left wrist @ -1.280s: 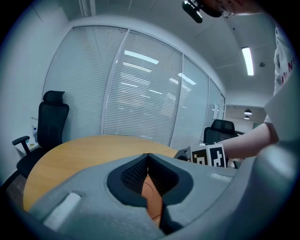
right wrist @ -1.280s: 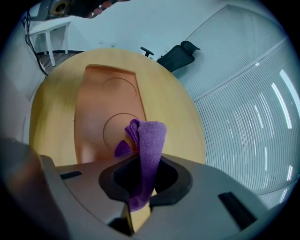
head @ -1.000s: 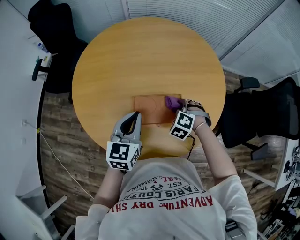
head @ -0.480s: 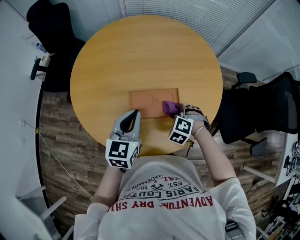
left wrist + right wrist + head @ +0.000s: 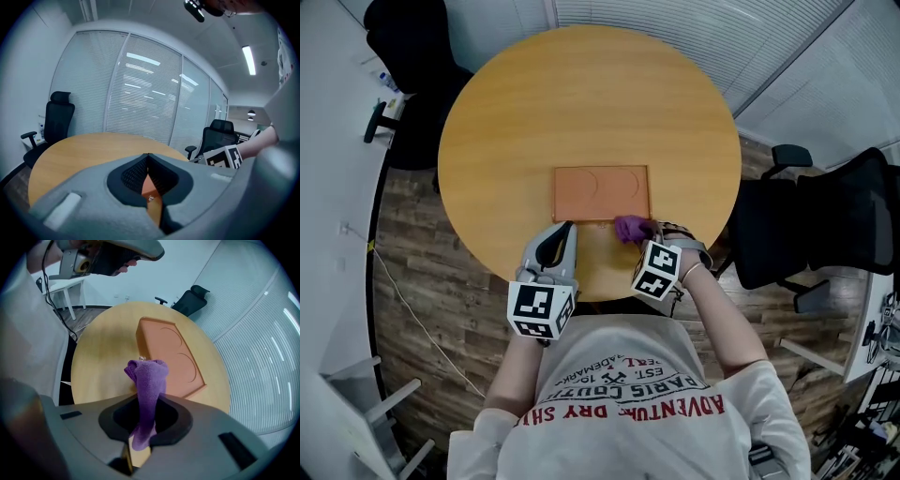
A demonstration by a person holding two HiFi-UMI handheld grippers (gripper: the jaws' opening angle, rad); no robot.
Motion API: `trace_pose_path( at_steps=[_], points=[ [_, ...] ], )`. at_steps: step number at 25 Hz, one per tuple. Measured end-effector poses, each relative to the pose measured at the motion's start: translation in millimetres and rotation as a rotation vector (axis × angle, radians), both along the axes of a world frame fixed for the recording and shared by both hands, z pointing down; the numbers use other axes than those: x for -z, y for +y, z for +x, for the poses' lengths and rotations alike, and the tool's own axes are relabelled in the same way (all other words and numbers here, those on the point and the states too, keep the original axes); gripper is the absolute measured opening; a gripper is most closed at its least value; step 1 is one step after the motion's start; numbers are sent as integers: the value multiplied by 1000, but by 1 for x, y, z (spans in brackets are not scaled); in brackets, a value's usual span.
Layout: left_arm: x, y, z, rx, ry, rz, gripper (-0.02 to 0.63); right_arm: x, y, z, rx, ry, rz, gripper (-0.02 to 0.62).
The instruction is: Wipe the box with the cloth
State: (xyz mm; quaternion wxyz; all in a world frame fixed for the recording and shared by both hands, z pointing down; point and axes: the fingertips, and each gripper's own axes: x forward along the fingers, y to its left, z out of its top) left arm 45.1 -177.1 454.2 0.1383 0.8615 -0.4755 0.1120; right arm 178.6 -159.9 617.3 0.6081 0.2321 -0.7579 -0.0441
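- The right tongs (image 5: 149, 416) are closed narrowly on a crumpled purple cloth (image 5: 147, 380).
- The cloth sits at the 5 o'clock corner of the flat orange rectangular box (image 5: 600, 193), seemingly touching its edge.
- The left tongs (image 5: 148, 159) are pressed together and empty, just off the box's 7 o'clock corner.
- The box lies on the round wooden bench (image 5: 581, 103).

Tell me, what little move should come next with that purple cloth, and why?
Probably move the right gripper forward until the purple cloth rests on top of the orange box. Its jaws are shut on the cloth, but the cloth sits over bare table, just short of the box's near edge.
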Motion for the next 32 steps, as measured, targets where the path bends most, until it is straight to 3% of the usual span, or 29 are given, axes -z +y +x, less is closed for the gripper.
trace_pose_path(
  at_steps=[4, 7, 17, 27, 32],
  points=[
    [-15, 22, -6, 44, 1, -26, 9, -7, 21, -4, 36, -2, -12, 61],
    [-15, 33, -12, 50, 3, -27, 9, 5, 26, -10, 7, -47, 18, 63],
    [28, 29, -46, -19, 13, 77, 9, 105, 8, -31, -363, -449, 229, 61],
    [41, 26, -56, -30, 32, 120, 9, 178, 2, -34, -509, -773, 449, 61],
    [55, 26, -61, -20, 38, 153, 9, 200, -2, -27, -568, -864, 549, 60]
  ],
)
